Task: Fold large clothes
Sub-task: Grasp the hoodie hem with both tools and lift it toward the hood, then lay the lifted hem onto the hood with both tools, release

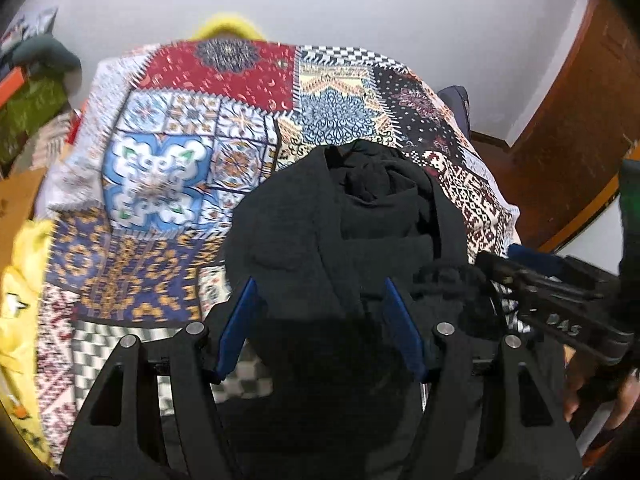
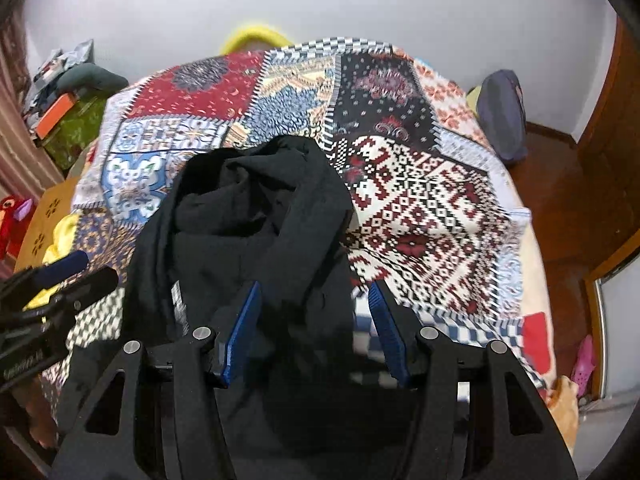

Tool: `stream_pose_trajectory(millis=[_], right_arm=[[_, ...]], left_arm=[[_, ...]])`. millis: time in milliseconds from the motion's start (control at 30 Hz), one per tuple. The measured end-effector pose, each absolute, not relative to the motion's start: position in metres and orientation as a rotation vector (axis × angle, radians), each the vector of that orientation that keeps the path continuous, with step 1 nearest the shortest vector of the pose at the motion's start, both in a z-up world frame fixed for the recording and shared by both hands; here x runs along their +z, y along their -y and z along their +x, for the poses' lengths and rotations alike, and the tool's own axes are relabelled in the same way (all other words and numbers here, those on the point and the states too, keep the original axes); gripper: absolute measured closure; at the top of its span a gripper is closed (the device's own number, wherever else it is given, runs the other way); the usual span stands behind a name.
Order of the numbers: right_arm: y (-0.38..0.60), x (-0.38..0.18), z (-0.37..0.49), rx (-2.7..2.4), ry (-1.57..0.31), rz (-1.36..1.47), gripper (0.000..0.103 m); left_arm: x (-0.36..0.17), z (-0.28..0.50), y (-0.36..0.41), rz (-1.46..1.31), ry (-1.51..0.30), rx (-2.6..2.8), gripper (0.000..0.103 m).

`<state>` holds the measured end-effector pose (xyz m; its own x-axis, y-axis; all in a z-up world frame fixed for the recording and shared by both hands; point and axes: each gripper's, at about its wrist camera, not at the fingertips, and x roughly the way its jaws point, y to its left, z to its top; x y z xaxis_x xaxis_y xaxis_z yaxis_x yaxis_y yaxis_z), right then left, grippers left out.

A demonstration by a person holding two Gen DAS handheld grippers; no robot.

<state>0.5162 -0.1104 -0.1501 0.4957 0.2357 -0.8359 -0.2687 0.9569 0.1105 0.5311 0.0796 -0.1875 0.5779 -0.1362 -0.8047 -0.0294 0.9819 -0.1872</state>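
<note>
- Bed under bright patchwork-print cotton bedspread; right edge drops to brown wooden floor, far edge close to plain white wall.
- Open bedspread left and far of the garment in left wrist view, right and far of it in right wrist view.
- Crumpled black fabric garment bunched in soft matte folds on near-middle of bed, running toward both cameras.
- Yellow plush item at left bed edge; dark blue-grey bag on floor past right edge.
- Left gripper: blue flat pads wide apart, black cloth lying between them, neither pad seen pressing it; grip not visible.
- Right gripper: blue pads wide apart, garment fold between and over left pad; right pad over bedspread, clear of cloth.
- Each gripper visible in the other's view, just beside the garment's near end.
</note>
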Motion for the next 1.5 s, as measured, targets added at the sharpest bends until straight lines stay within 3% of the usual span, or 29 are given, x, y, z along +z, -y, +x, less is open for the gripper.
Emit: stream_pose_trajectory(millis=[167, 233, 367, 433, 500, 533, 567, 667, 1067, 1367, 1500], right_arm=[[0.101, -0.171, 0.548, 0.287, -1.063, -0.008, 0.051], [0.102, -0.179, 0.557, 0.289, -1.084, 0.031, 0.051], [0.111, -0.196, 0.568, 0.279, -1.123, 0.127, 0.051], [0.119, -0.2, 0.568, 0.279, -1.12, 0.173, 0.053], [0.123, -0.201, 0.565, 0.305, -1.119, 0.18, 0.072], [0.122, -0.198, 0.56, 0.316, -1.101, 0.149, 0.074], [0.121, -0.195, 0.557, 0.323, -1.089, 0.123, 0.081], [0.121, -0.173, 0.538, 0.315, -1.034, 0.06, 0.085], [0.143, -0.062, 0.406, 0.459, -0.851, -0.049, 0.088], [0.16, -0.09, 0.315, 0.509, -0.899, -0.09, 0.087], [0.168, -0.107, 0.289, 0.51, -0.945, -0.102, 0.08]], left_arm=[[-0.213, 0.552, -0.079, -0.203, -0.968, -0.032, 0.042], [-0.221, 0.559, -0.08, -0.229, -0.983, -0.048, 0.059], [-0.23, 0.559, -0.081, -0.24, -0.957, -0.059, 0.073], [-0.227, 0.554, -0.075, -0.174, -0.927, -0.058, 0.085], [-0.224, 0.548, -0.066, -0.094, -0.906, -0.035, 0.089], [-0.223, 0.545, -0.062, -0.06, -0.903, -0.023, 0.091], [-0.22, 0.543, -0.061, -0.034, -0.898, -0.016, 0.092], [-0.203, 0.533, -0.059, 0.011, -0.881, -0.016, 0.094], [-0.118, 0.419, -0.05, 0.013, -0.857, -0.139, 0.096], [-0.131, 0.309, -0.035, 0.071, -0.831, -0.175, 0.098], [-0.147, 0.276, -0.035, 0.072, -0.874, -0.188, 0.098]])
